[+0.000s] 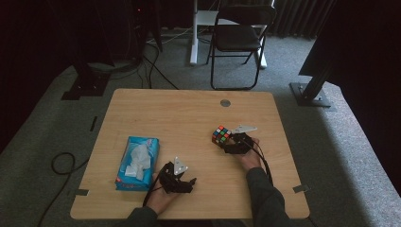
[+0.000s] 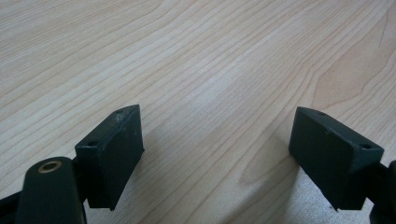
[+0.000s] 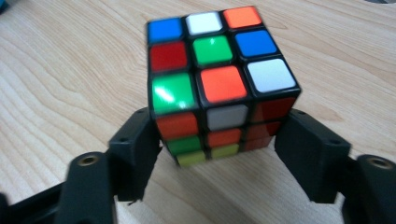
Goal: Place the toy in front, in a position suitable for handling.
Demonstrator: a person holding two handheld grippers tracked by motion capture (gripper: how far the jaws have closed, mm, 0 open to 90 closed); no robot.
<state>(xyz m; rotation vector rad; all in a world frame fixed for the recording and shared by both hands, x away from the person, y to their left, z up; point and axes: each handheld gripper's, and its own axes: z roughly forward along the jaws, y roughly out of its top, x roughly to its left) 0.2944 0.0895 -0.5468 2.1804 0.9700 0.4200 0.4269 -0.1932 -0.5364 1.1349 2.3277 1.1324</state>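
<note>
My right hand-held gripper [image 3: 219, 140] had its jaws on either side of the cube [image 3: 217, 84], one at each lower flank. The left jaw touched the cube's side; whether the right jaw pressed on it or stood just off it, I could not tell. The cube sat on the worktop [image 3: 60, 84] with its mixed top face toward the camera: blue, white and orange along the far row, red, green and blue in the middle, green, orange and white nearest. From above, the right hand-held gripper [image 1: 230, 140] lay right of the worktop's centre, with the cube [image 1: 221, 134] at its tip.

My left hand-held gripper [image 2: 215, 154] had its jaws spread wide over bare wood [image 2: 196, 60], nothing between them. From above it [image 1: 191, 182] rested near the worktop's front edge, pointing right. Just beside it on the left lay a blue tissue box [image 1: 138, 163] with white tissue at its slot. Beyond the worktop [image 1: 189, 113] stood a black folding chair [image 1: 239, 38] on grey carpet.
</note>
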